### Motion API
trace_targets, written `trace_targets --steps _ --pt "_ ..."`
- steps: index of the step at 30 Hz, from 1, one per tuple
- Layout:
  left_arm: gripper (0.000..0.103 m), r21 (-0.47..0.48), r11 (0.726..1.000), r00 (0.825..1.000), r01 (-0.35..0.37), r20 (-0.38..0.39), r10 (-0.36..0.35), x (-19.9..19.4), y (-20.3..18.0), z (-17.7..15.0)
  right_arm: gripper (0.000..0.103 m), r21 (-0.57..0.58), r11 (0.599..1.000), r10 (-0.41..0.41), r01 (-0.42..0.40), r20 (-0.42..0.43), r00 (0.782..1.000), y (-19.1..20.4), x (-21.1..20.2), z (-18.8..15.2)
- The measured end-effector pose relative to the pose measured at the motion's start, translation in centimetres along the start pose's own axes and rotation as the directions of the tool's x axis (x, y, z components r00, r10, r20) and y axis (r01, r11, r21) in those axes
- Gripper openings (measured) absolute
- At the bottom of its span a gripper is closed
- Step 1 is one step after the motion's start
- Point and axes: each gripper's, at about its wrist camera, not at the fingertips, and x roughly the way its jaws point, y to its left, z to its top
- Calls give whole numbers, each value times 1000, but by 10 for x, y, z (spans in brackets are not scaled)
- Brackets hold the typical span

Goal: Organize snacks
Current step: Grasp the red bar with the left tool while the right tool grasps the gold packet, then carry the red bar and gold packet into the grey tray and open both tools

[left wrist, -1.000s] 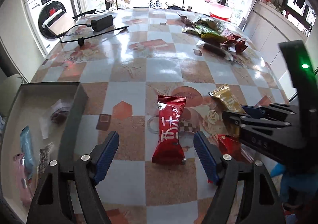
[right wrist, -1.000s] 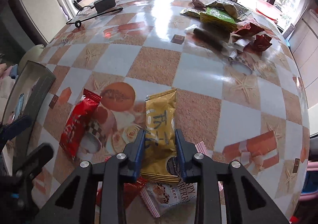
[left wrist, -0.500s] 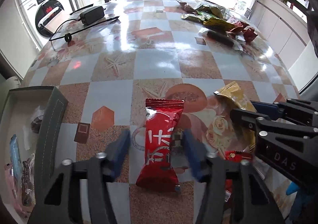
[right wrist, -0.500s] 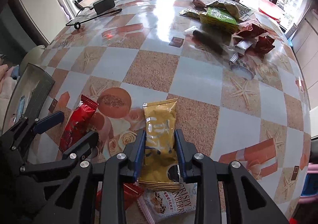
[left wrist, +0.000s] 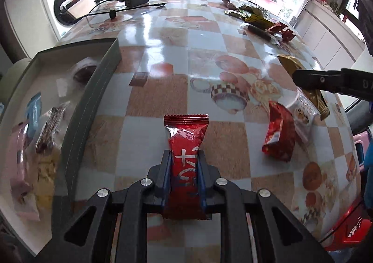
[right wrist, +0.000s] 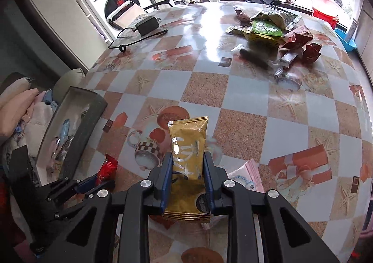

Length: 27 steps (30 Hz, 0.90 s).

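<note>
My left gripper [left wrist: 183, 158] is shut on a red snack packet [left wrist: 185, 144] and holds it above the table, right of the grey box [left wrist: 91, 99]. The box holds several wrapped snacks [left wrist: 47, 127]. My right gripper [right wrist: 188, 160] is shut on a gold snack packet [right wrist: 188, 146], lifted over the table. The gold packet [left wrist: 312, 95] and right gripper show at the right of the left wrist view. The left gripper [right wrist: 93, 186] and red packet [right wrist: 107, 168] show low left in the right wrist view, next to the box [right wrist: 77, 127].
A second red packet [left wrist: 278, 132] and a white wrapped snack [left wrist: 303, 111] lie on the table at the right. A pile of snack bags [right wrist: 272, 29] sits at the far right. A black charger with cable [right wrist: 146, 26] lies far left. A washing machine stands behind.
My left gripper closed on the red packet, lifted it and moved left toward the box. My right gripper lifted the gold packet off the pile beneath it.
</note>
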Motion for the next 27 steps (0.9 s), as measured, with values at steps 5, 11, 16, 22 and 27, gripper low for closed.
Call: trace_targets --steps 5,11,16,22,27 --pt "22 5 1000 1000 -13 3 13 -9 2 -16 27 -4 1000 23 -23 18 1000 8 -14 -27" --pt "22 27 999 999 -39 12 38 -10 -2 -21 27 10 999 38 -38 1 999 7 -23 -64" --pt "22 43 998 998 -55 20 54 -10 -5 -25 27 -14 1000 2 -2 -12 1000 5 -22 -92" --pt "23 44 997 998 -57 23 56 -11 -5 -26 27 31 1000 -2 3 -28 1000 -8 -22 -107" --pt "23 39 998 999 -47 20 47 -11 -5 -26 27 54 999 4 -3 -25 1000 -12 -25 -105"
